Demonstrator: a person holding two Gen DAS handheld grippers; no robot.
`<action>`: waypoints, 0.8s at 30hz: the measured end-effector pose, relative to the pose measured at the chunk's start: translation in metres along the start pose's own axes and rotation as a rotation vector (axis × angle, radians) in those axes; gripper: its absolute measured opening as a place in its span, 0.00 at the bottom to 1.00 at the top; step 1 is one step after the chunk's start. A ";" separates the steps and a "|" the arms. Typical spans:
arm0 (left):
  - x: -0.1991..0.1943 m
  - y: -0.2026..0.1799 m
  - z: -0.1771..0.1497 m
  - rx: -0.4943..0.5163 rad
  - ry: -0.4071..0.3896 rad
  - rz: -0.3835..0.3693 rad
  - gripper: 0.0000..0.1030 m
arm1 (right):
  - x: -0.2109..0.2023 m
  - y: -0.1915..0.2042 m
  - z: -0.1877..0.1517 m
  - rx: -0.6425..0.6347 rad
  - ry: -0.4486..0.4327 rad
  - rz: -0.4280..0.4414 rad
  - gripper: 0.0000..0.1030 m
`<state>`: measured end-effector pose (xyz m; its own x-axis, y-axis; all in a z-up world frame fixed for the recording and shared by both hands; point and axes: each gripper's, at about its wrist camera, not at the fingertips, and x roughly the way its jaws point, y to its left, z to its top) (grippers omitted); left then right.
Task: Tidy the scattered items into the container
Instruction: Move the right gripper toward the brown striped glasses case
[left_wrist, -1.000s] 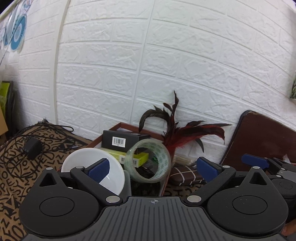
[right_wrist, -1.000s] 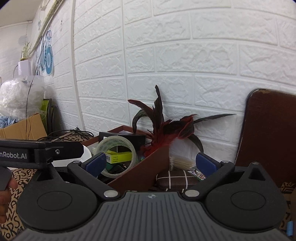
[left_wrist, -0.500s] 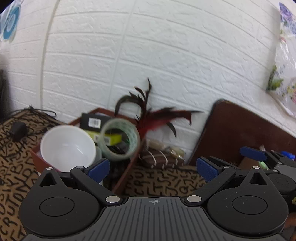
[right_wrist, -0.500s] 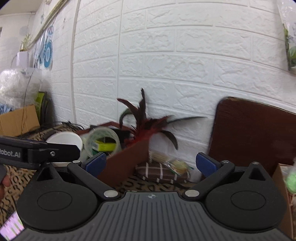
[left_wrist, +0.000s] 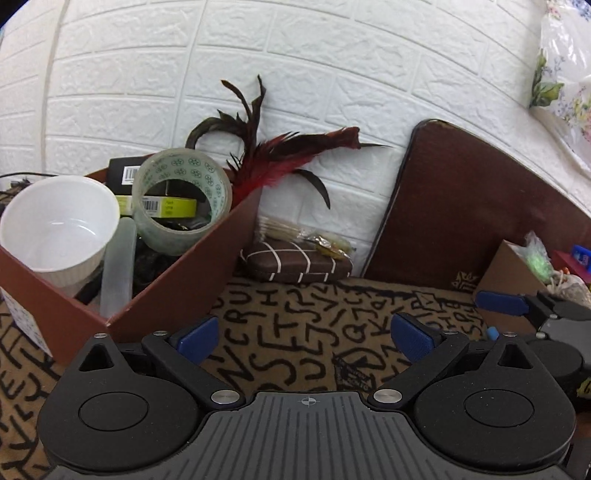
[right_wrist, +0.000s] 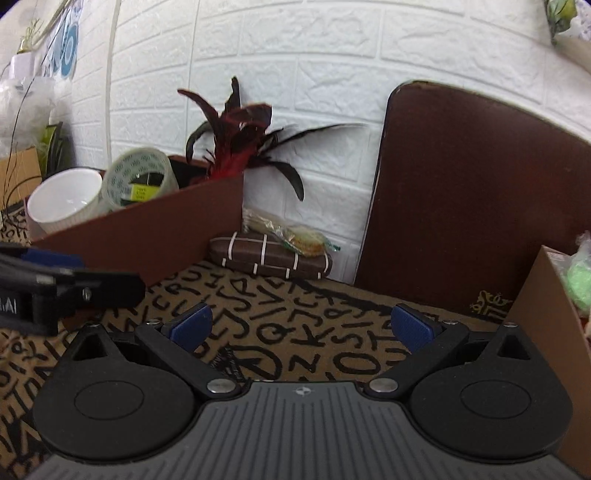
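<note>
Both claws, left claw (left_wrist: 302, 339) and right claw (right_wrist: 301, 329), gape wide and empty over the table (left_wrist: 295, 325); next pick looks like the checked pouch (right_wrist: 269, 256) at twelve o'clock, bound for the brown box (right_wrist: 155, 225).

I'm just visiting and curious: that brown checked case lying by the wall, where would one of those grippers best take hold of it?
Probably across the brown checked case at its middle, jaws spanning its narrow width, coming down from above. It lies flat and long on the mat, with a crinkly packet on its back edge, so the front and top are freest.
</note>
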<state>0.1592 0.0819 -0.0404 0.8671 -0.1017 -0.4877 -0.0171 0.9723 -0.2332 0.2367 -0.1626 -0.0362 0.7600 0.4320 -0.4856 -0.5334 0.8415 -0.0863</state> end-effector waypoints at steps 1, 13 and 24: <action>0.005 0.001 0.000 -0.012 -0.001 0.000 0.99 | 0.007 -0.001 -0.001 -0.013 0.005 0.008 0.99; 0.081 -0.006 0.006 -0.026 -0.025 0.027 0.98 | 0.091 -0.022 0.002 -0.127 0.006 0.095 0.99; 0.126 -0.008 0.020 -0.086 -0.030 0.008 0.98 | 0.144 -0.040 0.017 -0.111 0.026 0.232 0.99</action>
<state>0.2783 0.0654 -0.0831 0.8814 -0.0864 -0.4645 -0.0655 0.9513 -0.3013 0.3739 -0.1284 -0.0876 0.6038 0.5995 -0.5255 -0.7306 0.6798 -0.0640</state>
